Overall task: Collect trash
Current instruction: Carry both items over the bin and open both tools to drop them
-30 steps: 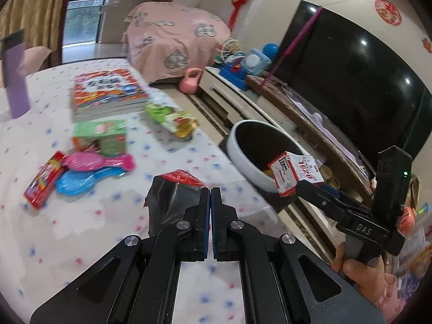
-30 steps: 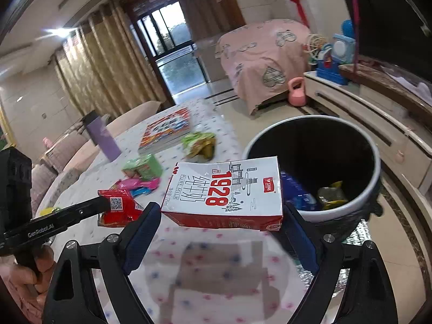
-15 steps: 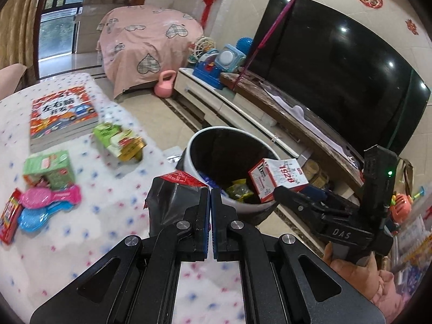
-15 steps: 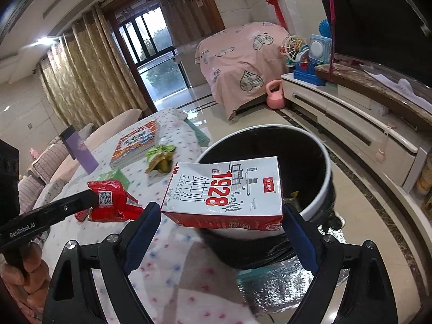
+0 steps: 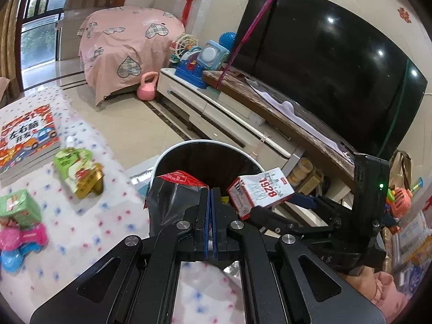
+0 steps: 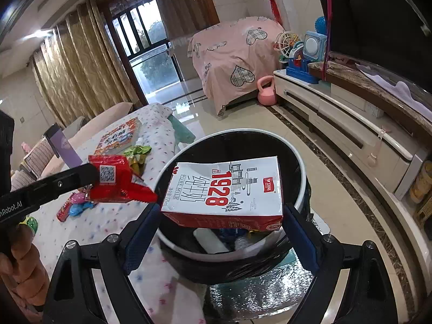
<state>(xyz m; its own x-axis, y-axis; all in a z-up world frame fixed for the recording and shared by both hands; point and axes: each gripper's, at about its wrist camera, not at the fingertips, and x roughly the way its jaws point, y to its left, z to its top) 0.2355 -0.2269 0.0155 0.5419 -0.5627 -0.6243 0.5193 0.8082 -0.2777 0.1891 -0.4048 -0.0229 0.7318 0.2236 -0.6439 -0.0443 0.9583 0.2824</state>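
Flanking bin (image 6: 302, 186): table (image 6: 162, 132), TV stand (image 6: 351, 116)

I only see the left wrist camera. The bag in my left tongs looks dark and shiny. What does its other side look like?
Observer: From the right wrist camera, the snack packet in the left tongs is bright red with a QR code on it.
Operator: Is there anything inside the bin?
Observer: Yes. Below the milk carton held in the right tongs, the trash bin holds a white piece and some blue wrappers.
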